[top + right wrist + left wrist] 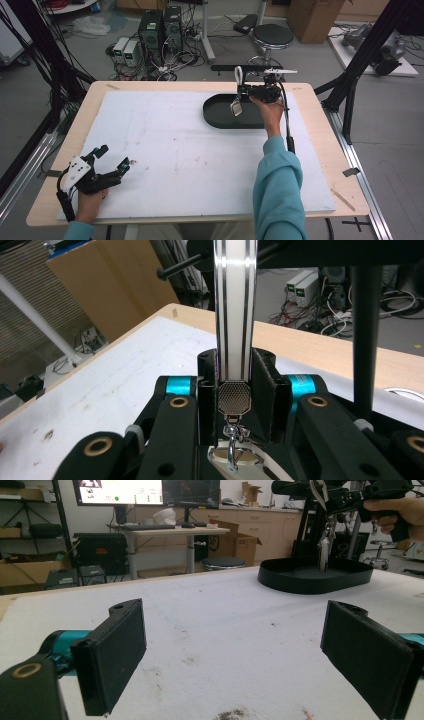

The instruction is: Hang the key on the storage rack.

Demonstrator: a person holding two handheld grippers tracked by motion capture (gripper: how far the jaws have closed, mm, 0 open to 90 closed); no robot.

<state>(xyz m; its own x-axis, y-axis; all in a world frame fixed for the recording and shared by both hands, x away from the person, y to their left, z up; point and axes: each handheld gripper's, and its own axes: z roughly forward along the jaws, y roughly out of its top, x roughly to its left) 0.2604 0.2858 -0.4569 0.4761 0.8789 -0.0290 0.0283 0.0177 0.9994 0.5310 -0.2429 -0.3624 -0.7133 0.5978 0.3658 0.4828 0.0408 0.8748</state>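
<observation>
Pinching striped strap [235,305] of keychain, right gripper [240,91] holds it above black oval tray [220,117] at table's far side; left gripper [116,159], jaws spread, rests near front-left corner on white mat [175,150]

A grey floor [395,150] surrounds the wooden table [320,165], whose top is covered by a white sheet [175,150]. Beyond its far edge stand computer towers [160,30] amid tangled cables [175,62], a round black stool [271,36] and a cardboard box [312,17]. Black frame posts [360,55] flank both sides. A desk with monitors [145,491] lines the wall.
</observation>
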